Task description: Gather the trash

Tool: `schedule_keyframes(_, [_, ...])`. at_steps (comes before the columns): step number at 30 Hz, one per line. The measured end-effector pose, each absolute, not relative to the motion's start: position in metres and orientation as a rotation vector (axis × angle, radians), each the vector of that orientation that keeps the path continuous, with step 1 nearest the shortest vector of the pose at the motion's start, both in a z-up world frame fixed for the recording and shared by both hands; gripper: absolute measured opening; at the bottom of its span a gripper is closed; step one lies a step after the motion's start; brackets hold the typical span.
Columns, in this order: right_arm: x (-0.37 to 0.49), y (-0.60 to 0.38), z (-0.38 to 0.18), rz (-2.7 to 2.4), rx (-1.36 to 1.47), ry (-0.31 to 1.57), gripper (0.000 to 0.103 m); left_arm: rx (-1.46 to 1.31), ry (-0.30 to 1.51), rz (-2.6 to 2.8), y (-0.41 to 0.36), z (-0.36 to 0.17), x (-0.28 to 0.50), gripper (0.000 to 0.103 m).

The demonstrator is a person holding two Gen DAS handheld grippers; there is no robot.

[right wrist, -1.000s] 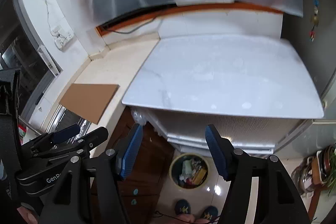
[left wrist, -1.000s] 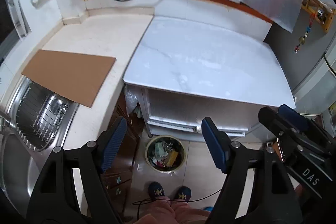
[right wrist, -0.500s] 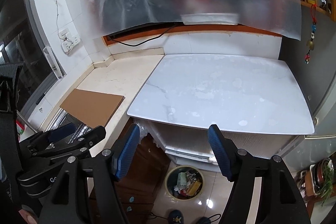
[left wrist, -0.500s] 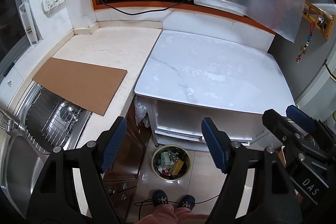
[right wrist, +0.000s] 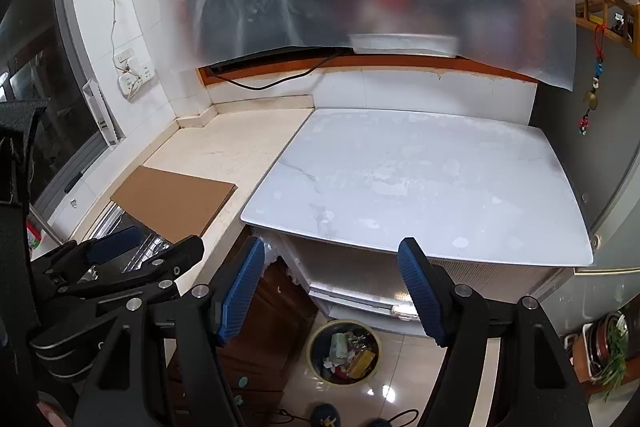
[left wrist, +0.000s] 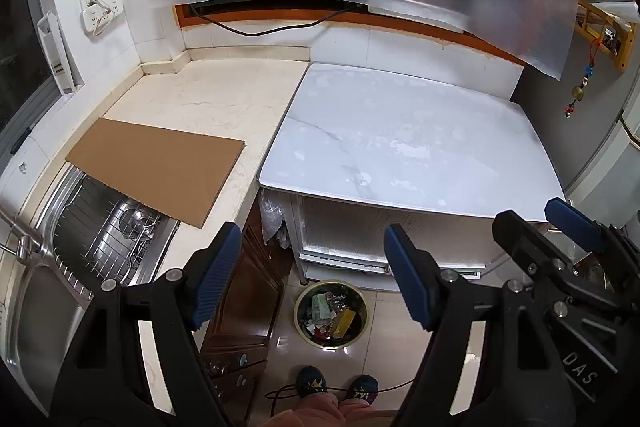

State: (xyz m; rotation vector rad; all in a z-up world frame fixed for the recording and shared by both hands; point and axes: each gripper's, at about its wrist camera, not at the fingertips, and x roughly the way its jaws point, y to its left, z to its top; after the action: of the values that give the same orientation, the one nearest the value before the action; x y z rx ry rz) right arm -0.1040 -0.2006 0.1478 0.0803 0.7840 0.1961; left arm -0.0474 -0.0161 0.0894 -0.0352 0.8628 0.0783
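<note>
Hovering released, left hand-held gripper, right hand-held gripper, above trash bin near table edge.

The left gripper hangs with jaws apart at lower centre, above a trash bin on the floor; the white table fills mid-frame.

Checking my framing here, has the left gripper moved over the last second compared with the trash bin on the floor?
Yes. The left gripper has risen and tilted up: the trash bin now looks smaller and lower between its open fingers, and more wall shows.
</note>
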Motion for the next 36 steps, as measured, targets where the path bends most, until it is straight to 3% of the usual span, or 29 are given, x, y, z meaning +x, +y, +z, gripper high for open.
schedule_keyframes(36, [-0.095,-0.205,0.136,0.190,0.093,0.812,0.071,-0.020,0.887,0.073,-0.008,0.084,-0.042,0.071])
